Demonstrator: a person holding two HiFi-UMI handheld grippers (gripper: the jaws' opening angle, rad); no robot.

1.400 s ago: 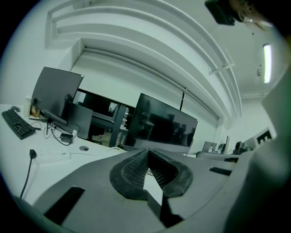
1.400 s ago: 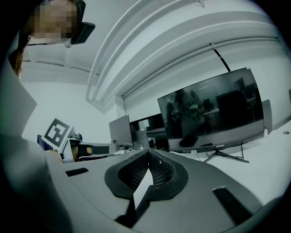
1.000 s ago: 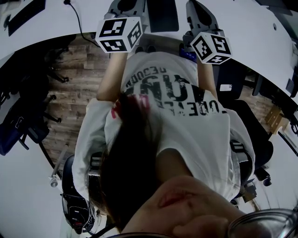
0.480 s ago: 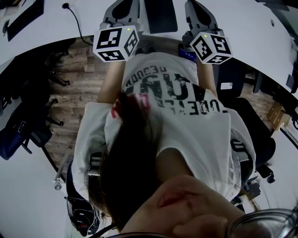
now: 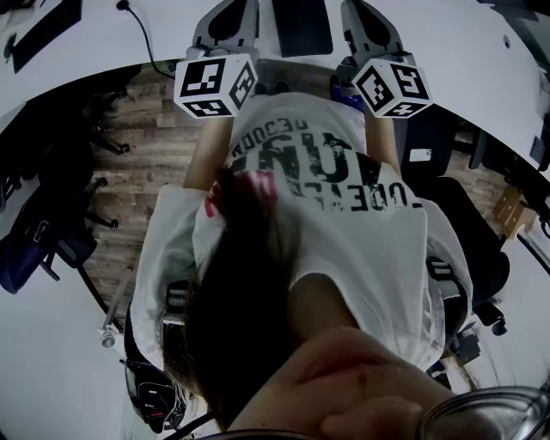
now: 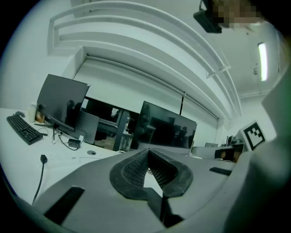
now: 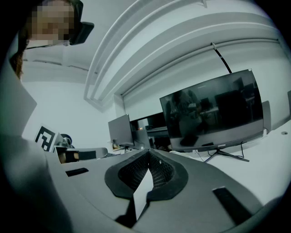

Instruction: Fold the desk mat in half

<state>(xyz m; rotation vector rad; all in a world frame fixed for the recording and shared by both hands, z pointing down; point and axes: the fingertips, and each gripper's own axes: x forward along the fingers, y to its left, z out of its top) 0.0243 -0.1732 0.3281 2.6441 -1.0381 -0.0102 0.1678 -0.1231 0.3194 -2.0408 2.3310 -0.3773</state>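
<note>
In the head view a dark flat rectangle (image 5: pixel 302 26), possibly the desk mat, lies on the white desk (image 5: pixel 455 51) between the two grippers. My left gripper (image 5: pixel 225 17) and right gripper (image 5: pixel 365 21) are held level over the desk's near edge, side by side, each with its marker cube toward the person. In the left gripper view the left gripper (image 6: pixel 148 151) has its jaw tips together with nothing between them. The right gripper (image 7: pixel 148 153) looks the same in its own view, tips meeting and empty. Neither gripper view shows the mat.
Dark monitors (image 6: pixel 168 129) (image 7: pixel 213 113) stand on the desks ahead. A keyboard (image 6: pixel 25 129) and a cable (image 6: pixel 42 175) lie at the left. Office chairs (image 5: pixel 43 232) stand on the wooden floor (image 5: pixel 155 155) to the left, another chair (image 5: pixel 468 232) at the right.
The left gripper's cube has slid slightly down the picture, toward the person. The right gripper has hardly moved.
</note>
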